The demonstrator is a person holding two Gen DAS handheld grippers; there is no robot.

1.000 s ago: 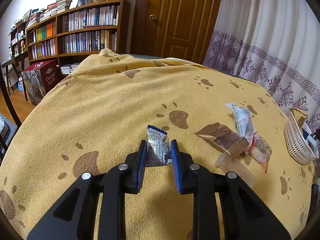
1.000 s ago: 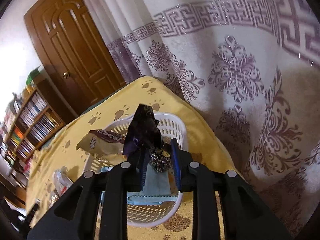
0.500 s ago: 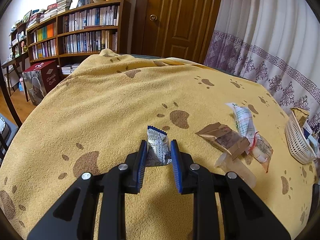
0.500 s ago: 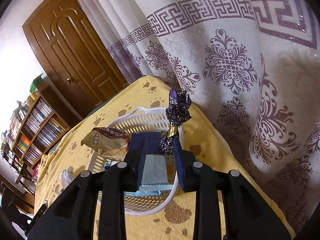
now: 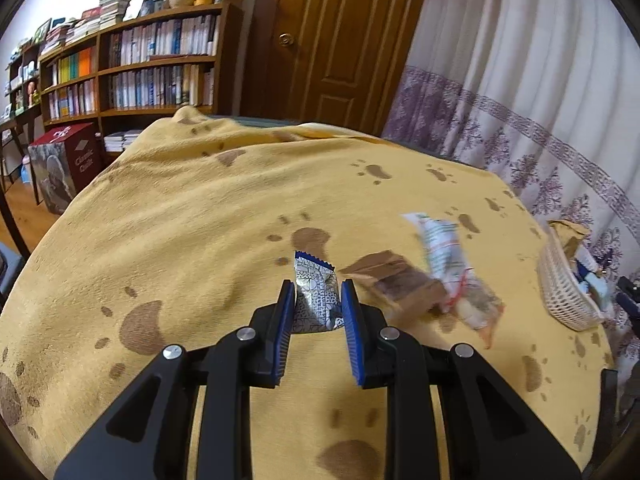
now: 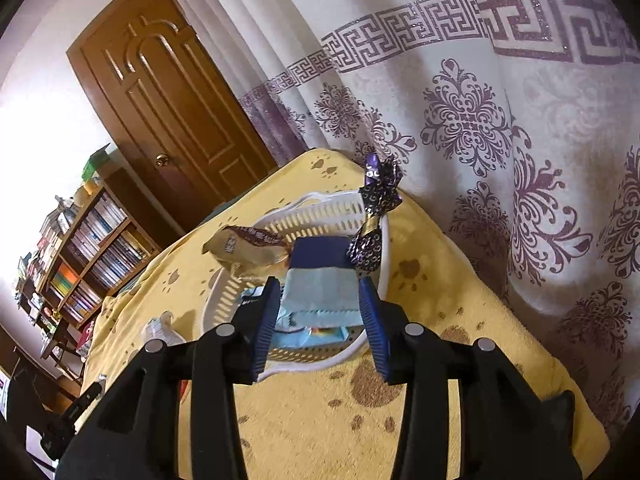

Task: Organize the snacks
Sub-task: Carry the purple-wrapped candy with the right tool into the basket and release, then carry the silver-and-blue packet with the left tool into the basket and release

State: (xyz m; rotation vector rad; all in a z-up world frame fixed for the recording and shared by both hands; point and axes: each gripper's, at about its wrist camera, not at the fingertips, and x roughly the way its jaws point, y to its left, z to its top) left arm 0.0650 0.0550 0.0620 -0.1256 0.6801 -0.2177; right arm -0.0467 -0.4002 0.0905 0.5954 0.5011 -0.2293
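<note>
My left gripper (image 5: pixel 316 294) is shut on a silver-and-blue patterned snack packet (image 5: pixel 314 294) just above the yellow paw-print cloth (image 5: pixel 180 240). To its right lie a brown packet (image 5: pixel 394 280), a white-green packet (image 5: pixel 440 248) and a clear packet (image 5: pixel 478 310). The white basket (image 5: pixel 560 284) stands at the cloth's right edge. In the right wrist view my right gripper (image 6: pixel 318 292) hangs over this basket (image 6: pixel 320 210) with its jaws opening. A dark purple candy wrapper (image 6: pixel 374 208) leans on the basket's rim by the right fingertip, free of the pads.
Inside the basket lie a blue packet (image 6: pixel 320 276) and a tan packet (image 6: pixel 248 246). A patterned curtain (image 6: pixel 500 120) hangs right behind the basket. Behind the table are a bookshelf (image 5: pixel 140 68), a wooden door (image 5: pixel 336 40) and a red box (image 5: pixel 68 160).
The right jaws have spread and let go of the purple wrapper, which now stands against the basket's rim. The left gripper has lifted a little with its packet.
</note>
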